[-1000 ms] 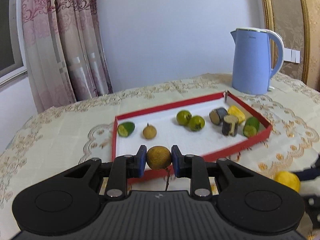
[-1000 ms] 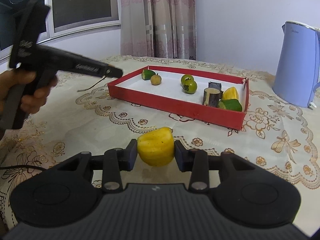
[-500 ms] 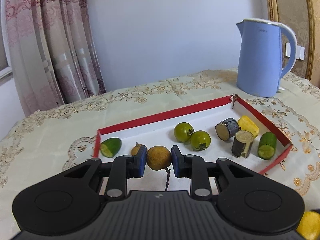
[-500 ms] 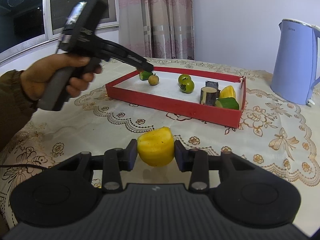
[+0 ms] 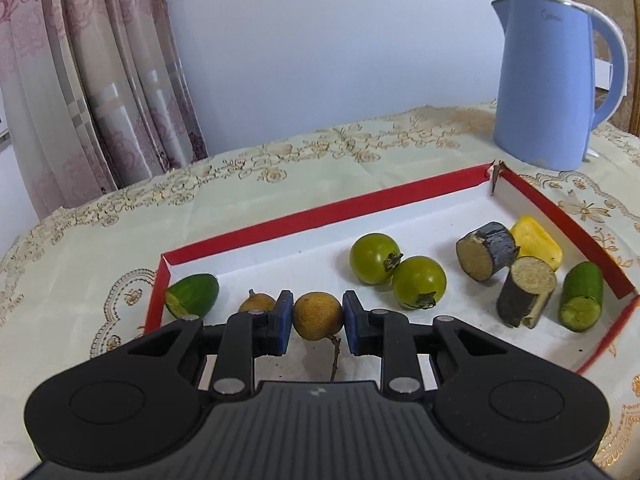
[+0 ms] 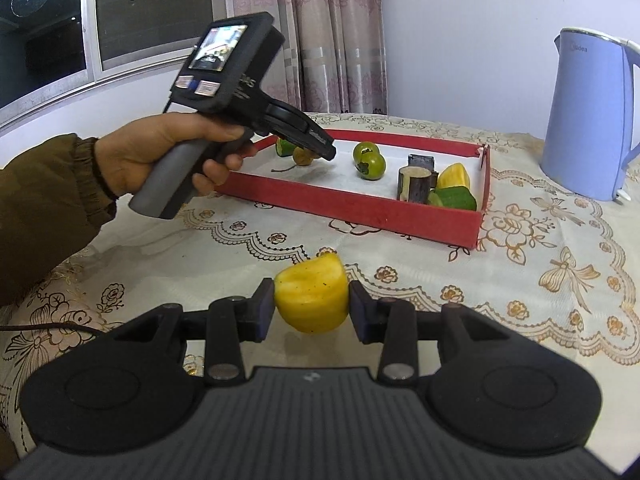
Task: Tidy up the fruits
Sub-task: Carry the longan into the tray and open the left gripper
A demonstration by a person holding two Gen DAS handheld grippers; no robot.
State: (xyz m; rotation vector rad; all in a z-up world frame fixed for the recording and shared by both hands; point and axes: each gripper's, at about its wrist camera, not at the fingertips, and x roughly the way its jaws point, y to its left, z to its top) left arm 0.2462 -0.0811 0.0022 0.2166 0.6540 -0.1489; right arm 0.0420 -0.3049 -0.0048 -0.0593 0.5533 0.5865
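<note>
My left gripper is shut on a brown longan with a thin stem, low over the near left part of the red tray. A second longan lies just left of it, beside a cucumber piece. Two green tomatoes, two dark sugarcane pieces, a yellow piece and another cucumber piece lie in the tray. My right gripper is shut on a yellow fruit chunk above the tablecloth, short of the tray. The left gripper shows there over the tray.
A blue kettle stands behind the tray's far right corner; it also shows in the right wrist view. Curtains hang at the back left. The person's hand and sleeve reach in from the left. A lace tablecloth covers the table.
My left gripper has carried the longan forward over the tray's near edge and down beside the other longan. My right gripper has stayed put with the yellow chunk.
</note>
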